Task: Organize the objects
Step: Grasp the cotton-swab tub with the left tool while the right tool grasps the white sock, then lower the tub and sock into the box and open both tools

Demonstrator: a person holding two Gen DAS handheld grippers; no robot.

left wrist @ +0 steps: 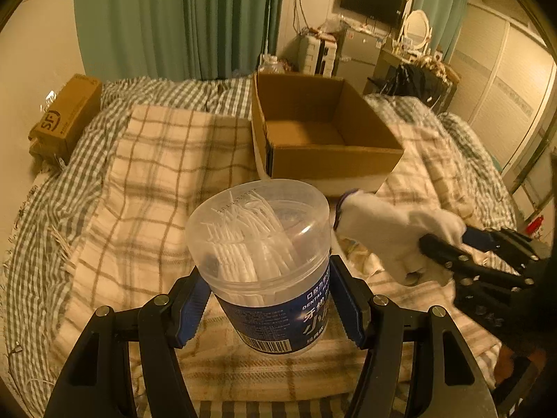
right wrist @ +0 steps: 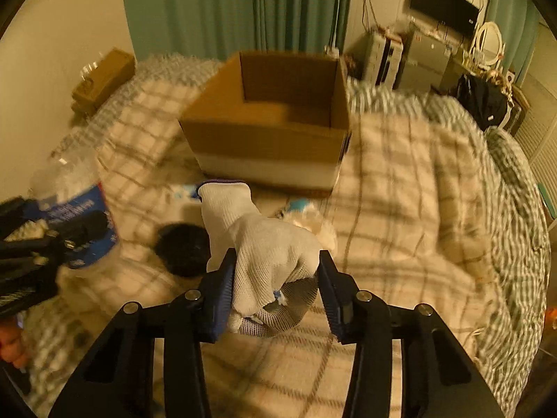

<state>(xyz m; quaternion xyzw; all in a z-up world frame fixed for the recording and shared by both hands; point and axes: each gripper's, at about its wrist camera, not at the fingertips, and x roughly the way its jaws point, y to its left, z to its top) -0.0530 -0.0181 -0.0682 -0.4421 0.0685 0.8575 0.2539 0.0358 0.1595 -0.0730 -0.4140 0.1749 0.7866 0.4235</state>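
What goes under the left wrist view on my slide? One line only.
Left gripper holds a clear tub of dental floss picks above the plaid blanket, open cardboard box ahead.

Green curtains (left wrist: 181, 17), wall television (left wrist: 372, 0), oval mirror (left wrist: 417, 28), checked bedding (left wrist: 156, 160)

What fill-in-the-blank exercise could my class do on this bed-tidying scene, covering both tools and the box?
1. The left tool grips a clear tub of dental ____.
2. The right tool has a white ____ between its pads.
3. The open cardboard box on the bed holds ____.
4. Beside the glove, on the blanket, lies a round ____ object.

Missing words: floss picks; glove; nothing; black
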